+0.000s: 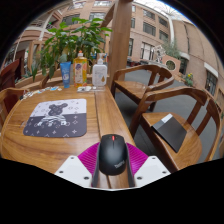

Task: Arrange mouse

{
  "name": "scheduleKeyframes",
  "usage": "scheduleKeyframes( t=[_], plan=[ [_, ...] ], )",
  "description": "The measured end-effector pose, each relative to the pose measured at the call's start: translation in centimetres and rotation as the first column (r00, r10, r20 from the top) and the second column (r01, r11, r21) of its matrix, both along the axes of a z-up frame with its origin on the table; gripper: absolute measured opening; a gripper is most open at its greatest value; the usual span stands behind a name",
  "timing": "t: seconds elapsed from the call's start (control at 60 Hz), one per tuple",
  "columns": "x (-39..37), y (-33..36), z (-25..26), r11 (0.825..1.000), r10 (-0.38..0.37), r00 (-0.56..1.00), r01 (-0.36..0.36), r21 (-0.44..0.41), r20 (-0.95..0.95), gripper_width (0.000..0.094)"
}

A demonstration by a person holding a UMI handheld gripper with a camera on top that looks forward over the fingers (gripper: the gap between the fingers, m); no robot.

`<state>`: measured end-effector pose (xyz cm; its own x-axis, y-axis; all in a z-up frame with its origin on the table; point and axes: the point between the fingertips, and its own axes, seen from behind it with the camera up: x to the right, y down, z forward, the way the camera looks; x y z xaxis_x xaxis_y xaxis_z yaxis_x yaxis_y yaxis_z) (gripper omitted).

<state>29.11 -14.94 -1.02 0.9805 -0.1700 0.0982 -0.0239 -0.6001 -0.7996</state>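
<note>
Mouse (112, 154): black, glossy, scroll wheel facing me, sitting at the wooden table (40, 148) edge.
Gripper (112, 168): I see both pink pads pinching its sides.
Mat (56, 117): dark, bear print, beyond.
Bottles (81, 70): contents unclear.

The tool (112, 160) has pale angular fingers with magenta inner pads.

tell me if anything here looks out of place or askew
The mouse is off its mat: it sits at the table's near edge, between the tool's fingers, while the mat lies empty ahead and to the left, set slightly askew to the edge. Nothing looks spilled or damaged.
</note>
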Motion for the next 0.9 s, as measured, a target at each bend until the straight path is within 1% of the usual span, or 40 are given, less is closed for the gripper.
scheduleKeyframes(
  t=[0.117,0.183,0.233,0.317,0.367,0.4,0.467,0.55,0.6,0.617,0.65,0.717,0.8,0.85,0.9],
  plan=[
    [-0.1,0.1,0.0,1.0,-0.007,1.0,0.007,-0.01,-0.012,0.0361],
    [0.1,0.0,0.1,1.0,-0.024,0.999,0.023,-0.01,-0.029,0.034],
    [0.6,0.1,1.1,0.999,-0.036,0.999,0.036,0.007,-0.016,0.0339],
    [1.1,1.4,4.6,0.995,-0.06,0.998,0.062,0.079,-0.03,0.0339],
    [1.2,3.1,7.8,0.987,-0.071,0.996,0.077,0.144,-0.05,0.0338],
    [1.0,4.1,9.9,0.981,-0.063,0.997,0.072,0.182,-0.053,0.0338],
    [-0.1,6.6,14.3,0.963,-0.049,0.996,0.065,0.26,-0.068,0.0339],
    [-3.1,9.7,18.7,0.942,0.009,0.996,0.02,0.336,-0.084,0.0337],
    [-5.9,11.4,20.1,0.933,0.063,0.994,-0.027,0.358,-0.088,0.0337],
    [-7.2,12.0,19.8,0.929,0.077,0.993,-0.04,0.369,-0.088,0.0336],
    [-8.8,13.0,20.2,0.932,0.105,0.99,-0.067,0.357,-0.089,0.0336],
    [-12.5,14.7,18.3,0.94,0.16,0.982,-0.122,0.318,-0.097,0.0338],
    [-16.3,16.2,13.2,0.959,0.208,0.972,-0.181,0.22,-0.11,0.034],
    [-17.7,16.3,9.3,0.965,0.23,0.967,-0.211,0.157,-0.111,0.034],
    [-18.8,16.3,6.4,0.972,0.225,0.967,-0.215,0.094,-0.116,0.0364]
  ],
)
